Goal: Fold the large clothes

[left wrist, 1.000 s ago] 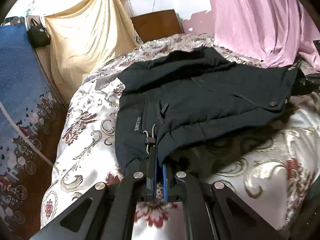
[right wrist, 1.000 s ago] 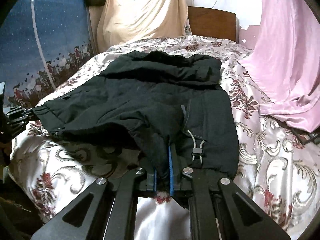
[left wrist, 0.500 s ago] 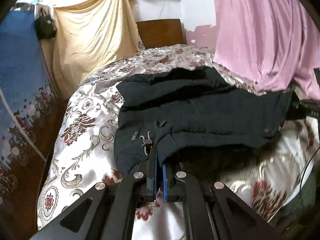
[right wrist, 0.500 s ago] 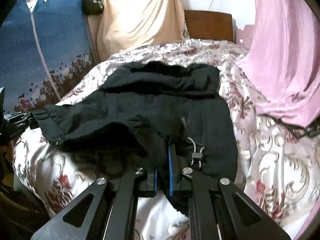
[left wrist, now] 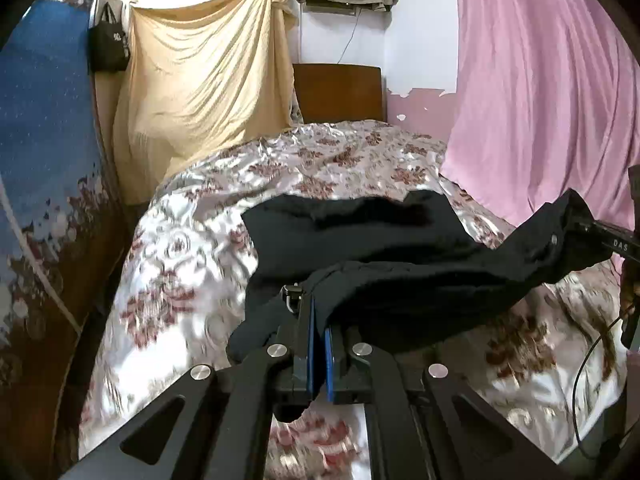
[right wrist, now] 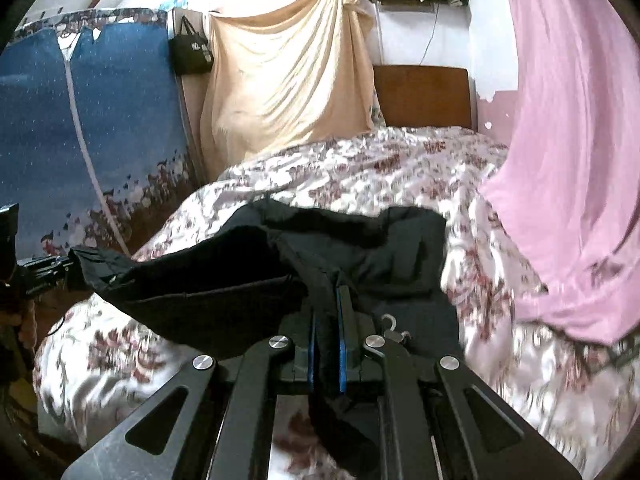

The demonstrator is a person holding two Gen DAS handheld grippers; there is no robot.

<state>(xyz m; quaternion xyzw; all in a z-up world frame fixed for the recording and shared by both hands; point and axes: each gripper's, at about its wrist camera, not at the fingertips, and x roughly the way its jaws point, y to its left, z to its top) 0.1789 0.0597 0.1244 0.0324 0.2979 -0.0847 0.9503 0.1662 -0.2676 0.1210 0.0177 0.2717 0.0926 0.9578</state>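
**Operator:** Jacket [left wrist: 360,240], black and padded, lies across the near half of the bed [left wrist: 192,240]; its far part rests on the flowered cover and its near hem hangs in the air between my two tools. My left gripper [left wrist: 318,320] is clamped on one hem corner, beside the drawcord toggle [left wrist: 292,294]. My right gripper [right wrist: 326,320] is clamped on the other corner, with dark cloth sandwiched between the blue pads [right wrist: 342,344].

**Spotter:** How do you expect it to behave?

**Operator:** Soft and floppy, I'd judge, but bulkier than a shirt. The span between the grips sags into a deep belly, so it has some weight. The shell looks smooth, and the satin cover looks slick as well, so I'd guess the part resting on the bed could slide rather than stay put as I fold. Nothing fragile, apart from that toggle and its cord [right wrist: 394,330], which could snag on a finger.

**Spotter:** Are those corners the right place to hold?

**Operator:** I think so. The hem edge is doubled and thin enough for the pads to bite. Mid-panel padding would be too thick and would likely squeeze out.

**Spotter:** Anything in your way?

**Operator:** The far half of the bed is bare cover up to the wooden headboard [left wrist: 340,92]. A pink curtain [right wrist: 568,160] drapes onto the bed's right edge, near the jacket's side; I could catch it. A yellow sheet [left wrist: 200,100] and a blue hanging [left wrist: 44,120] sit on the left, well apart from the jacket.
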